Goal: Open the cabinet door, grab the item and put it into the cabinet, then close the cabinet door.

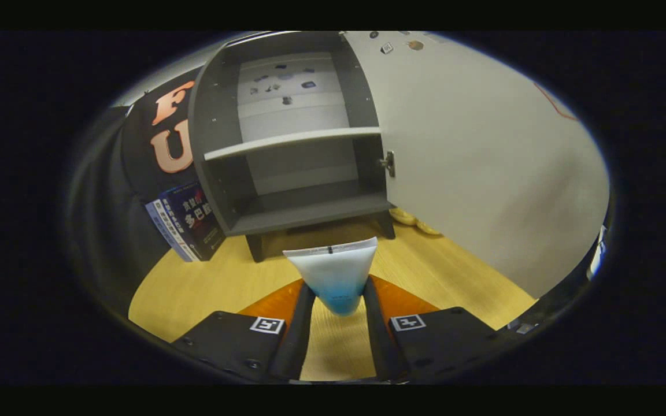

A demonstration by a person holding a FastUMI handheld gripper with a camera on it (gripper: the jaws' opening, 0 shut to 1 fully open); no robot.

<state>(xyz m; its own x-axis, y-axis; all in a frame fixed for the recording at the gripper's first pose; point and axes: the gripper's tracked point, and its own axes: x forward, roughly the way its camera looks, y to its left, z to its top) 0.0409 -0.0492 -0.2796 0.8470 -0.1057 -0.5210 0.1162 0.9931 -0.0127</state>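
A white-and-blue squeeze tube (336, 274) stands between my fingers, its flat crimped end pointing up and away from me. My gripper (337, 297) is shut on the tube, one finger pressing each side. Beyond the tube stands a small grey cabinet (217, 133) on short legs, on the wooden table (223, 283). Its white door (483, 167) is swung wide open to the right, with a metal hinge (389, 163) showing at the cabinet's right edge. Inside are a middle shelf (292, 143) and a bottom shelf (310, 215), both bare.
A blue book (188, 222) leans against the cabinet's left side. Something yellow (411, 219) lies on the table behind the open door's lower edge. Small magnets or stickers (388, 47) dot the top of the door.
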